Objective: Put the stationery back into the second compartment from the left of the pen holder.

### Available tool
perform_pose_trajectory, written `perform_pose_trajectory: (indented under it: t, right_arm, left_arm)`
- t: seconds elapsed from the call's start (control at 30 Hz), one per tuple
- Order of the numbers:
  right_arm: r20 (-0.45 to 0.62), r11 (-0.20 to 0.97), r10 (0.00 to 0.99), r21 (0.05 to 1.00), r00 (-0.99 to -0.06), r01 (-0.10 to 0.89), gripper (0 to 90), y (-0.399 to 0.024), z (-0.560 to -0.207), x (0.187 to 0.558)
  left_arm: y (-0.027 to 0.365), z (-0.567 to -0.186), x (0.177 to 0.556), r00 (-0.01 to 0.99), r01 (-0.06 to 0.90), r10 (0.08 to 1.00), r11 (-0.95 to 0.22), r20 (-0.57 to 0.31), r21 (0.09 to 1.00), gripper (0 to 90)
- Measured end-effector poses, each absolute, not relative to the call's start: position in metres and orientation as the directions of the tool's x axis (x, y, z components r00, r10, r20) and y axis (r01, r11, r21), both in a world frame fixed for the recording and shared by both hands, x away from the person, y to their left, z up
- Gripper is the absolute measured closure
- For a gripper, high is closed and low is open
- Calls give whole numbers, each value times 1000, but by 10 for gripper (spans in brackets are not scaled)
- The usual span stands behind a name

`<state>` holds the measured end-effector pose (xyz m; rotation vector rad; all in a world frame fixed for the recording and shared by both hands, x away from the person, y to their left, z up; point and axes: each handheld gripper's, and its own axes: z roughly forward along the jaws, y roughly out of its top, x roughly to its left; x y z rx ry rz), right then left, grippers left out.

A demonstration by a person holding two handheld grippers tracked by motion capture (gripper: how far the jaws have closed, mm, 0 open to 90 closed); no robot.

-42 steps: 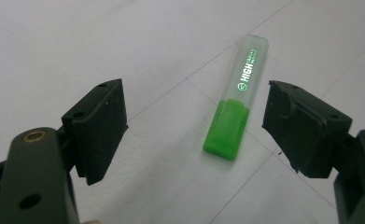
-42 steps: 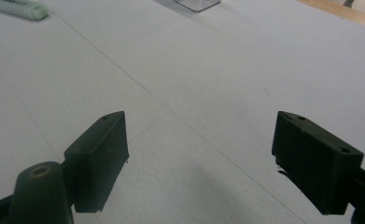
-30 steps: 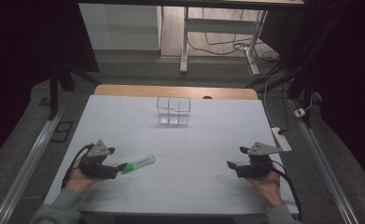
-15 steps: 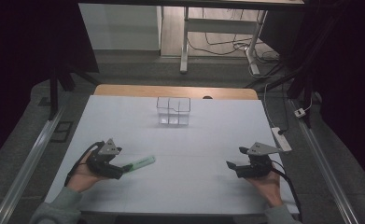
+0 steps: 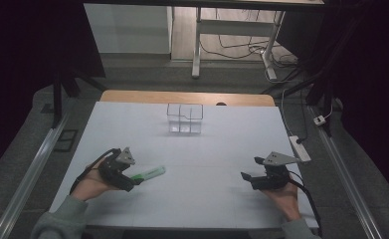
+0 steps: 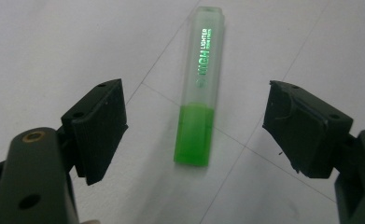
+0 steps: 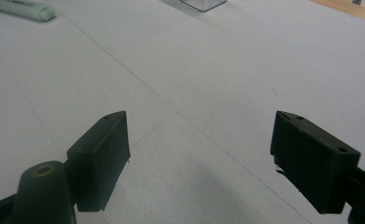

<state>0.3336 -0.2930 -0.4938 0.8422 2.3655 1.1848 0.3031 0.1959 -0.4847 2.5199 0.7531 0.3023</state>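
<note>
Pickup not yet made. Left gripper (image 6: 194, 121) sits low over the worktop (image 5: 222, 149), jaws spread wide, the green highlighter (image 6: 198, 88) lying flat between and just ahead of them, untouched. Closing and lifting remain, likely then carrying it to the clear compartment box (image 5: 184, 118) well ahead. Right gripper (image 7: 199, 154) idle, jaws apart, holding nothing. Barrel print reads "HIGH LIGHTER"; smaller text illegible.

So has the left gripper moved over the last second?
Yes. The left gripper has shifted right along the table, closing on the near end of the green highlighter, which now lies between its open jaws.
</note>
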Motion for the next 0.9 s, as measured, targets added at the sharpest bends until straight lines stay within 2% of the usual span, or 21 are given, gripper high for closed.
perform_pose_trajectory:
  t: [0.23,0.43,0.9]
  right_arm:
    - [-50,468,651,812,-757,349,194,-292,-495,334]
    - [-48,468,651,811,-758,351,194,-292,-495,334]
    - [-39,470,651,805,-758,363,191,-291,-497,334]
  left_arm:
    - [191,-484,309,838,454,543,-750,56,481,215]
    - [185,-487,316,845,466,532,-781,52,416,216]
    - [180,-500,331,862,476,506,-827,27,300,272]
